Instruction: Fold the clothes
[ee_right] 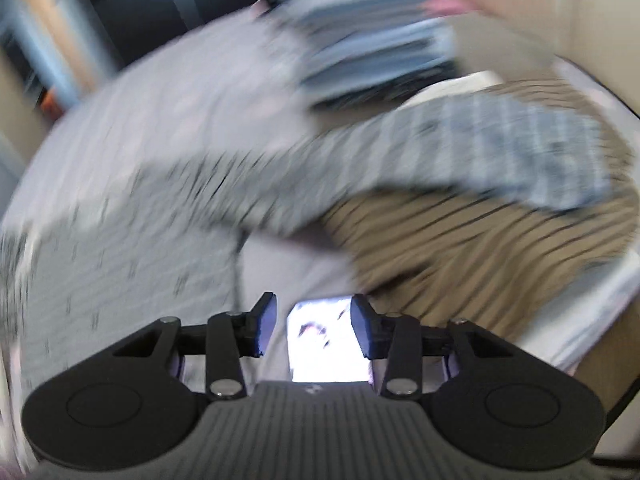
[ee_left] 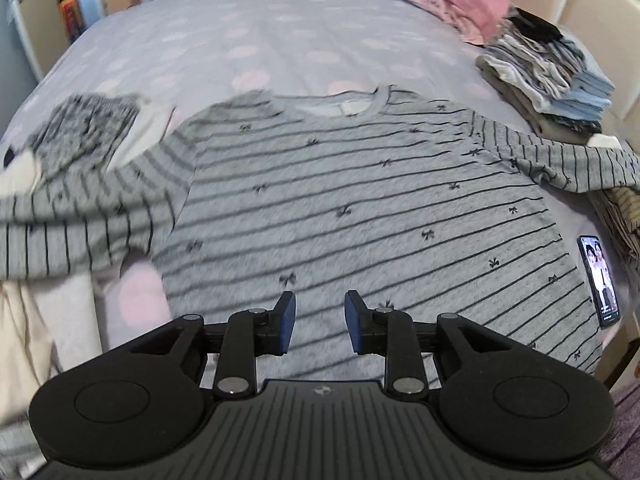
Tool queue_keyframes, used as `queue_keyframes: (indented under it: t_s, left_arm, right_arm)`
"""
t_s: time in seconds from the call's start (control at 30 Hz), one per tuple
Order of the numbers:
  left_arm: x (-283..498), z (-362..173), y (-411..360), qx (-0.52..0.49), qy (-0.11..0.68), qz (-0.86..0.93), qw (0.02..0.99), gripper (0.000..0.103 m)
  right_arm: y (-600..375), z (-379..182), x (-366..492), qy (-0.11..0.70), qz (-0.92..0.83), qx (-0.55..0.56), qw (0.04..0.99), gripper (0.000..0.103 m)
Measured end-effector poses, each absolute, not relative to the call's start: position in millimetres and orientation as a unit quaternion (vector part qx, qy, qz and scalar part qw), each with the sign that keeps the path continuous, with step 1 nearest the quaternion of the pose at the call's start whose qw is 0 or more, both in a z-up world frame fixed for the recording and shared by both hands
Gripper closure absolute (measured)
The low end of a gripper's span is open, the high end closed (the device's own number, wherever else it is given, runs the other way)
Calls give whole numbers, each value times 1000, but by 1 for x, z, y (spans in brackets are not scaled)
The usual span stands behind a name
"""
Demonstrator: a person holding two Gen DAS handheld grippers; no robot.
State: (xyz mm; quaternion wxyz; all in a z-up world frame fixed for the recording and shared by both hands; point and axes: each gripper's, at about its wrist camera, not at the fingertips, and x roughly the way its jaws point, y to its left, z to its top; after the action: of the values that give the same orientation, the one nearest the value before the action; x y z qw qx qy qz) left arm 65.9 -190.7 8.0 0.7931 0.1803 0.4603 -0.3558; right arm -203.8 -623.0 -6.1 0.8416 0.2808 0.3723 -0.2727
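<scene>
Both grippers hang empty over a grey striped shirt spread flat on the bed.

The left gripper (ee_left: 320,322) has its jaws parted with nothing between them, above the lower hem of the striped shirt (ee_left: 360,200), which lies front up, collar away from the camera, sleeves out to either side. The left sleeve is smeared by motion and runs onto a crumpled striped garment (ee_left: 80,132). The right gripper (ee_right: 314,328) is likewise spread and empty; its view is heavily blurred, showing only a lit phone (ee_right: 328,344) below the fingers, a shirt sleeve (ee_right: 480,152) and a tan striped cloth (ee_right: 480,248). Beyond the collar the spotted bedspread (ee_left: 240,40) lies bare; a folded stack (ee_left: 552,80) crowds the right edge.
</scene>
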Motion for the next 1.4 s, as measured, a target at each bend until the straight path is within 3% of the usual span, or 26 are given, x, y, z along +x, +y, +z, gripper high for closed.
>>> queue_keyframes:
  t_s: [0.23,0.63,0.7,0.77,0.93,1.17,1.4]
  left_arm:
    - [72,-13,-204,154,482,-364,782,76]
    - [65,-23,-227,174,477,-374,776,75]
    - [66,-26,-226,173,481,-374,774,75]
    - [66,-29,-225,176,484,-371,773,75]
    - [70,-31,-224,171,488,-365,774,75]
    - [71,-25,-226,172,475,-369,780,75]
    - [72,-22,-221,182,467,-360,787,75]
  right_arm:
    - [-700,11,-271,255,-409,373,793,59]
    - [-758,-30,-291,211,-458,463,729,60]
    - [-765,-36,-295,200,-458,478,723,62]
    - [-766,-35,-295,187,-459,480,724,73]
    - [-753,-12,-282,175,-472,418,756,93]
    - [-707,41,-231,158,-436,331,822,95]
    - [-643,62,-141,200,-346,267,877,95]
